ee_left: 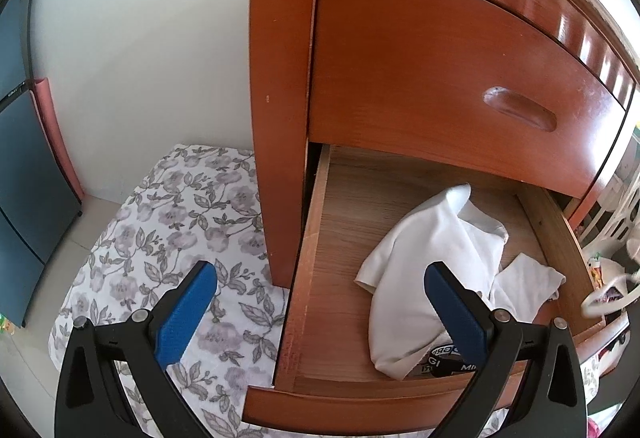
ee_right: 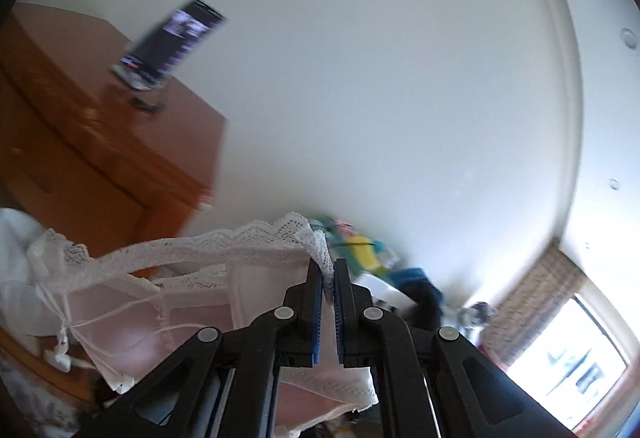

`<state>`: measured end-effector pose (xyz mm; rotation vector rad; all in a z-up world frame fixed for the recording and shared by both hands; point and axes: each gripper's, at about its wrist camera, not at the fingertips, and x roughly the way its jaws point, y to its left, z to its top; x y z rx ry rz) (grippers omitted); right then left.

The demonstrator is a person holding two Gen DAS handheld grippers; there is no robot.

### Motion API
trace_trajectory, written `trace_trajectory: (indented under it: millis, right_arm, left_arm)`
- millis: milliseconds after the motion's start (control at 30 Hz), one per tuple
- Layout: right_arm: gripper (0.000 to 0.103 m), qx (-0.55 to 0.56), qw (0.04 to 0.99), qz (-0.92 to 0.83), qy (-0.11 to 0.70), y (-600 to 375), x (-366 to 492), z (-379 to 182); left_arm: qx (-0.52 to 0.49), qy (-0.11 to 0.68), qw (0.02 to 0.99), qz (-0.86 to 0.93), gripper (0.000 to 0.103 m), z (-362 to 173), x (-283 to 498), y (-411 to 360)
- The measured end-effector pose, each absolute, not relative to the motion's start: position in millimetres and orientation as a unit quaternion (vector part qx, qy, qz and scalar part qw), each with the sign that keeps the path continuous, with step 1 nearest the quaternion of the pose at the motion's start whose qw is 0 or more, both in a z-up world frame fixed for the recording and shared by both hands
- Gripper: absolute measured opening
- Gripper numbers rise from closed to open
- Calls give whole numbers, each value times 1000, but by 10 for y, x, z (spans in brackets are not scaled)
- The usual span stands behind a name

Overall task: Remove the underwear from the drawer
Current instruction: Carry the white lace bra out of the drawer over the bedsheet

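Left wrist view: left gripper hangs over the open drawer, jaws spread wide, nothing between the blue pads. One pad sits over the floral bedspread, the other over the drawer. White garments lie crumpled on the drawer floor toward its right side; a dark printed band shows at the front edge under them, lettering cut off by the finger and not legible. Closed drawer front above hides the rear of the open drawer. Dresser top is cut off by the frame.

Right wrist view: right gripper is raised, pointing at the white wall; jaws nearly together, pinching the lace trim of the underwear (pale pink with white lace). The garment hangs leftward from the pads, clear of the drawer, its lower part hidden behind the gripper body. Thin white strings trail down at the left; where they end cannot be made out. Phone propped on the dresser top is motion-blurred, screen unreadable. Colourful clutter beyond the fingertips is too blurred to identify. Window at lower right is overexposed.
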<state>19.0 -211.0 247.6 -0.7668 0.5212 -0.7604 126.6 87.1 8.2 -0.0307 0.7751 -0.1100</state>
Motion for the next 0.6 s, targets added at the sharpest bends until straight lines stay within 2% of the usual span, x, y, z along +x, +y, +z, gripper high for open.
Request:
trace_trajectory:
  millis: [300, 467, 600]
  right_arm:
    - [5, -367, 771, -439, 280, -2827, 435, 2497]
    - [5, -357, 745, -469, 312, -3214, 547, 2221]
    - [5, -307, 757, -447, 366, -3381, 612, 1690]
  left_arm:
    - [-8, 377, 924, -55, 103, 99, 1249, 842]
    - [-5, 378, 924, -56, 103, 93, 1251, 837]
    - [-2, 379, 924, -56, 103, 90, 1252, 831]
